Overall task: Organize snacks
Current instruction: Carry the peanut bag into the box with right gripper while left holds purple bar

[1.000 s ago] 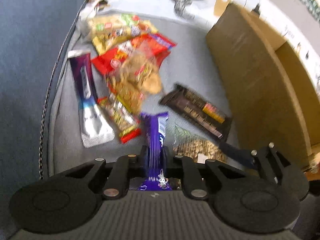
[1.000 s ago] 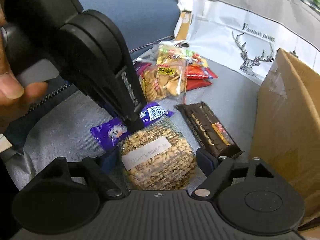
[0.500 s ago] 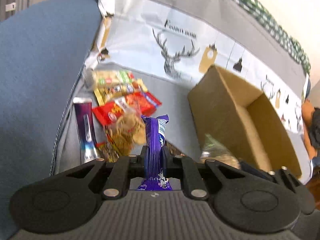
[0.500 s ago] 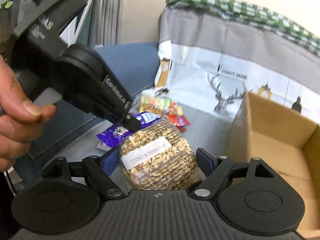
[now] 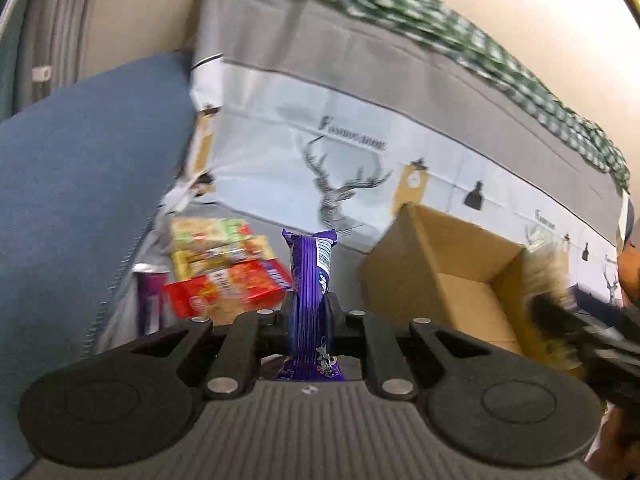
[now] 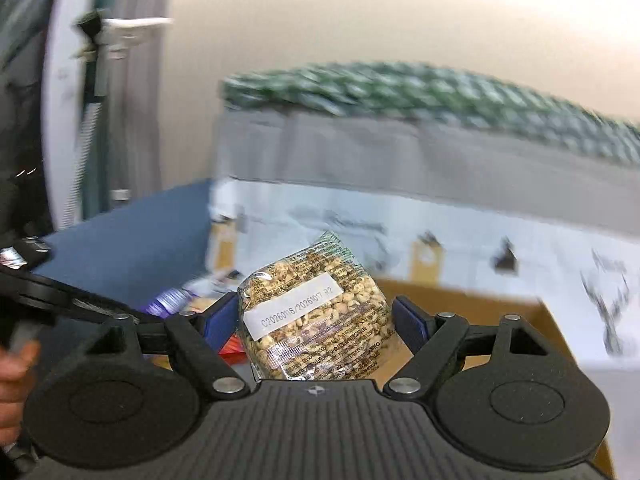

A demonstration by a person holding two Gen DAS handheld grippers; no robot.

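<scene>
Purple wrapper stands upright between the fingers of the left gripper (image 5: 308, 312): a chocolate bar (image 5: 310, 280), pinched tight near its lower end, its top sticking up free in the air. The right gripper (image 6: 316, 320) clamps a clear bag of peanuts (image 6: 316, 316) with a white printed label, the blue pads (image 6: 216, 318) pressing in on both its sides.

Both loads are held up off the grey seat (image 5: 120, 308). A cardboard box (image 5: 448, 276) sits open on that seat, to the right of the bar in the left view; in the right view its brown rim shows just behind the bag. Over the box's right part the right gripper appears in the left view as a dark, blurred shape with a yellowish smear at its tip.

Left of the bar, more snacks lie on the seat: a red pack (image 5: 228, 286), yellow and green packs (image 5: 212, 240) behind it, and a purple tube (image 5: 150, 296) at the edge near the blue cushion (image 5: 80, 200). A white cloth with a deer print (image 5: 340, 192) hangs behind the pile and the box, under a grey band and a green checked strip.

In the right view the left gripper reaches in from the left edge, with part of a hand (image 6: 16, 376) below it.
</scene>
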